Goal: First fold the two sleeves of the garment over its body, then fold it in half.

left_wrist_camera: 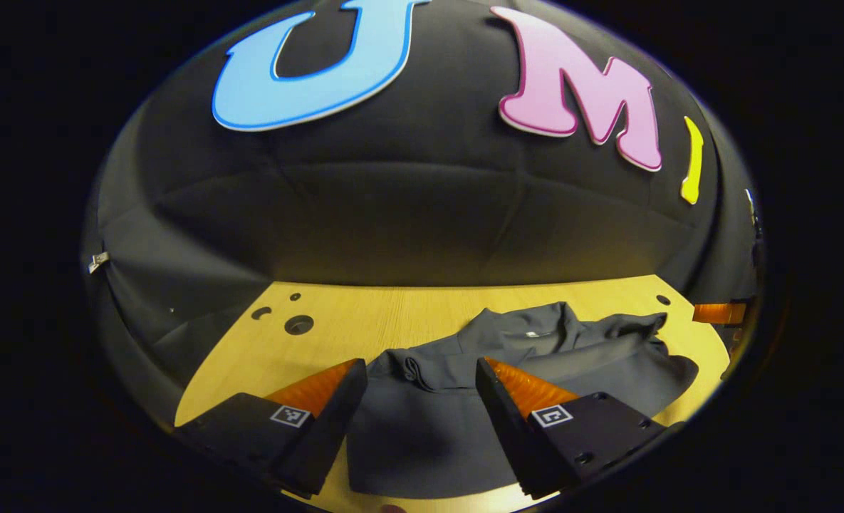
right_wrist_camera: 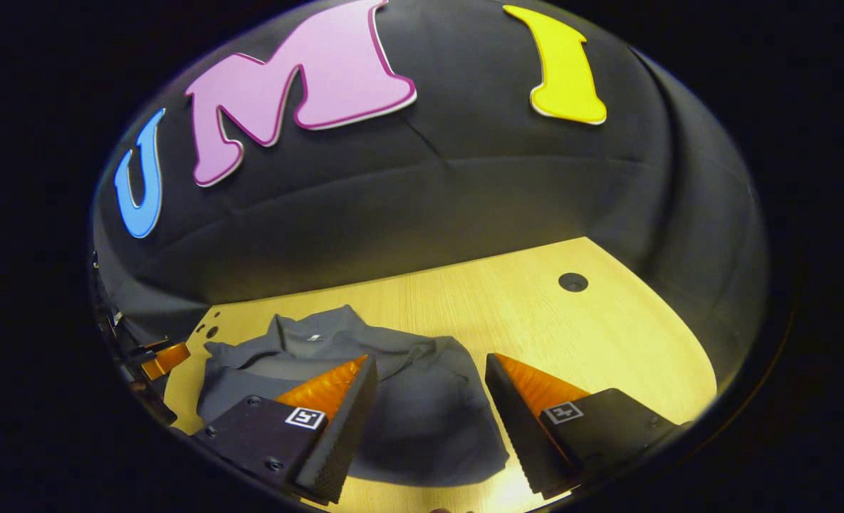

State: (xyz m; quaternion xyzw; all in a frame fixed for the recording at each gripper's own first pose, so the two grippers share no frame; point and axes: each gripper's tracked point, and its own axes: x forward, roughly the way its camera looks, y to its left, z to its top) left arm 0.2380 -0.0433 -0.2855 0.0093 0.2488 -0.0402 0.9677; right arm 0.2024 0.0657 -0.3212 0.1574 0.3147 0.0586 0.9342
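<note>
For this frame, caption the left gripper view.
Open left claw hovers over a dark garment on the wooden table.

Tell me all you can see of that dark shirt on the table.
The shirt is dark grey, of soft, matte cloth, with a collar at its far end and a tiny pale mark below it. It lies rumpled on the pale wooden table, not yet neatly folded; a cuffed sleeve lies over its body in the left gripper view. Both grippers, left and right, are open above its near part, and seem not to touch it.
</note>
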